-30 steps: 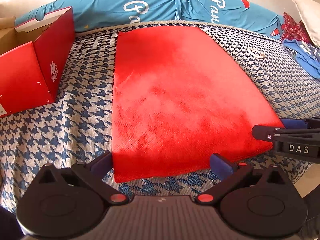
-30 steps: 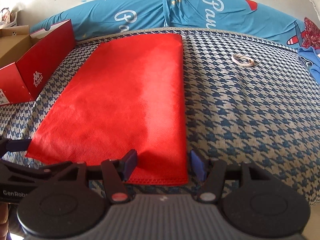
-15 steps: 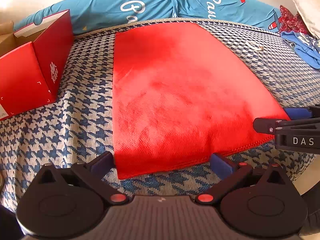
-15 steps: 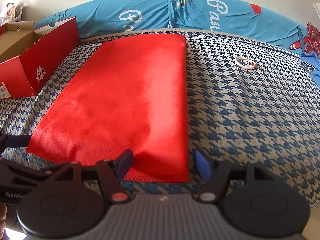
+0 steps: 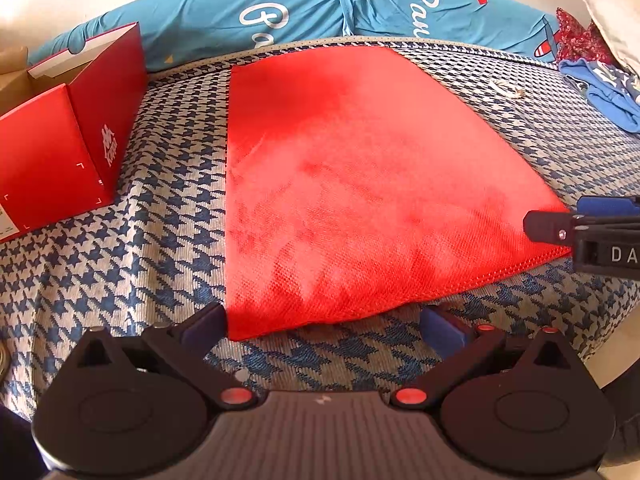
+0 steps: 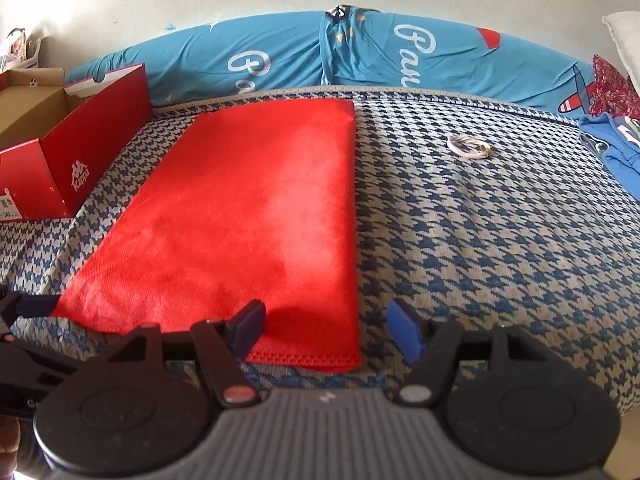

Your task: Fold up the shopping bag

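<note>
Red nonwoven bag (image 5: 360, 184) lies flat on the houndstooth bed (image 6: 500, 248), right of the shoebox (image 6: 76, 160), its long axis running from the near edge away toward the blue bolster (image 6: 280, 60). Both tongs stand open and empty at its near end: left tongs (image 5: 324, 322) wide around the left corner, right tongs (image 6: 326, 328), whose jaws have just been closing, straddling the right corner. The step looks like gripping the near corners; next, pinch both and carry them toward the bolster.
</note>
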